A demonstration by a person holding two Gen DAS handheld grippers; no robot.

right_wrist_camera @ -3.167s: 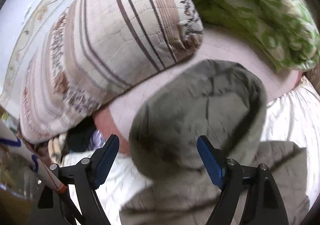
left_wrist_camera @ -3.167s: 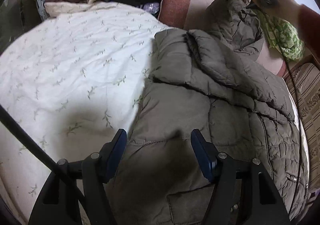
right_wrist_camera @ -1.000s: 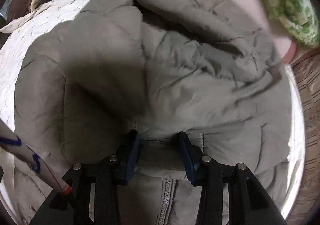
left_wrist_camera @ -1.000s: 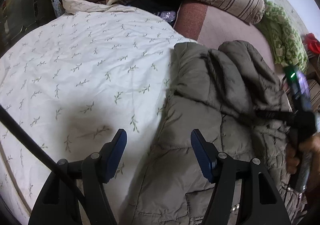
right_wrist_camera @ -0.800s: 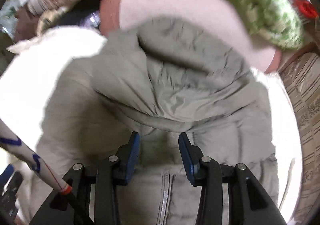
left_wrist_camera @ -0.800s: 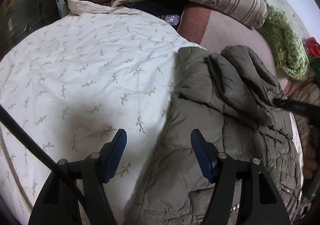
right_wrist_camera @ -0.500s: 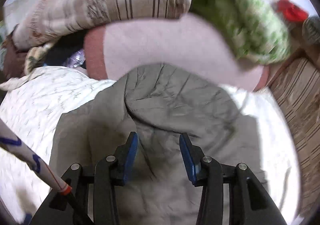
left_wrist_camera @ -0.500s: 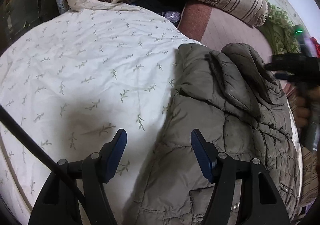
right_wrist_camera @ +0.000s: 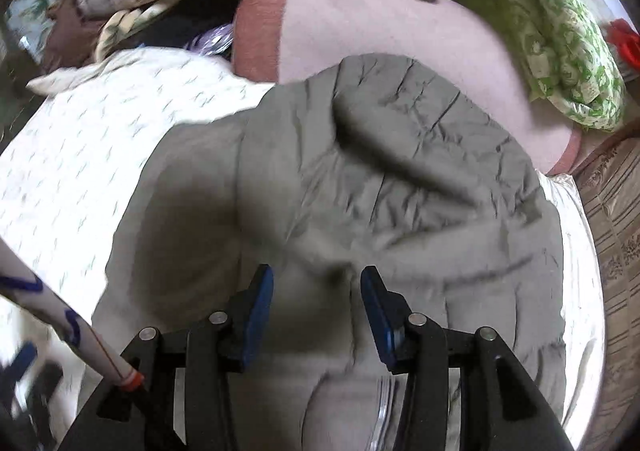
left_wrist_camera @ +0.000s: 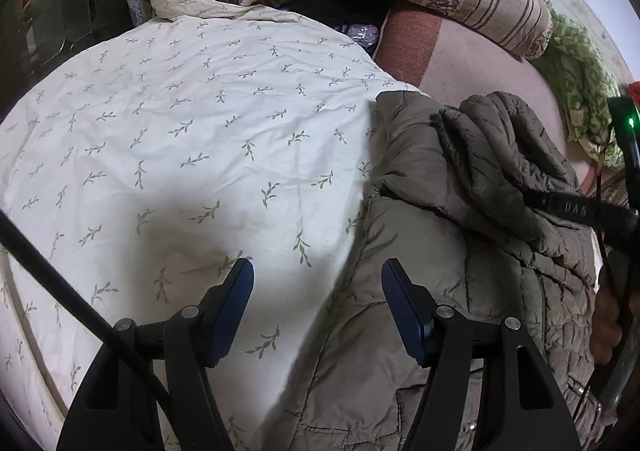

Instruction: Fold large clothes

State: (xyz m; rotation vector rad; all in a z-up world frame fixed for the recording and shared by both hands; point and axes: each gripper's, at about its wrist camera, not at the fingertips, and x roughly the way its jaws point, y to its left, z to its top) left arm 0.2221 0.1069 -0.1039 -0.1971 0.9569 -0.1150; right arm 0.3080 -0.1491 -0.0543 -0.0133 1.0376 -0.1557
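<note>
Olive-grey quilted puffer jacket (left_wrist_camera: 460, 251) is spread on leaf-printed white bedsheet (left_wrist_camera: 180, 131). Left gripper (left_wrist_camera: 316, 303) is held apart, empty (sheet beneath); right gripper (right_wrist_camera: 316, 303), at three o'clock, is parted, nothing clamped.

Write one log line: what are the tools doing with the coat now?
left tool: open, empty, over coat edge and sheet | right tool: opening, above coat, nothing gripped | coat: on bed, fold unfinished

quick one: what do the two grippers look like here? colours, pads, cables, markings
Both are black plastic two-finger frames with blue pads and silver pivot screws. The left gripper has a black cable crossing its lower left corner. The right gripper has a white rod with blue markings and an orange tip beside it; from the left wrist view it shows embossed lettering and a green light.
</note>
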